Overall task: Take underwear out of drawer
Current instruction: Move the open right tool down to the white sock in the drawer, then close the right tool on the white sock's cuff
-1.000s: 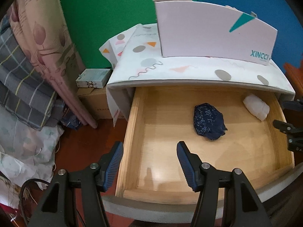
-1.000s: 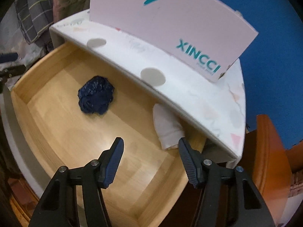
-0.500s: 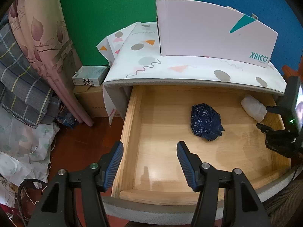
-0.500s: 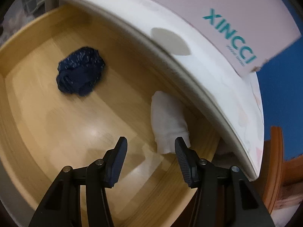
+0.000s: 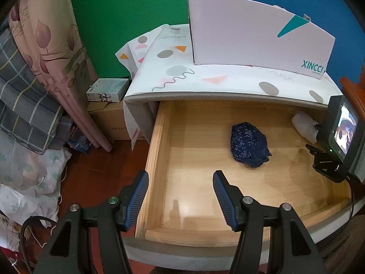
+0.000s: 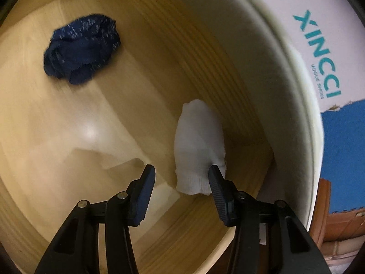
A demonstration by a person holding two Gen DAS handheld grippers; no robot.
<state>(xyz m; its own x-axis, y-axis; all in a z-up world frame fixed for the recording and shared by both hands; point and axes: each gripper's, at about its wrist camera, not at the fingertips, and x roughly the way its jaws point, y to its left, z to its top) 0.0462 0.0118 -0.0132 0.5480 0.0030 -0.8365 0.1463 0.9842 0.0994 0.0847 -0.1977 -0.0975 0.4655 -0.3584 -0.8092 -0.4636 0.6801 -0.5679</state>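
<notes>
The wooden drawer (image 5: 157,148) stands pulled out. A crumpled dark blue speckled underwear (image 5: 248,145) lies mid-drawer, also in the right wrist view (image 6: 82,48). A folded white cloth item (image 5: 304,125) rests in the back right corner. My right gripper (image 6: 181,169) is low inside the drawer, its jaws closing around the near end of the white item (image 6: 198,141). The right fingertip (image 6: 215,178) is at its edge and the left one stands apart. My left gripper (image 5: 180,187) hovers open over the drawer's front left corner with nothing between its fingers.
A white XINCCI shoe box (image 5: 251,41) sits on the patterned cloth (image 5: 205,80) covering the cabinet top. Hanging fabrics (image 5: 34,68) and a small box (image 5: 107,90) on a carton are at the left. The right gripper's screen (image 5: 342,132) overhangs the drawer's right side.
My right gripper has dropped into the drawer toward the white item, rolled, and narrowed its jaws. The left gripper has stayed put and open.
</notes>
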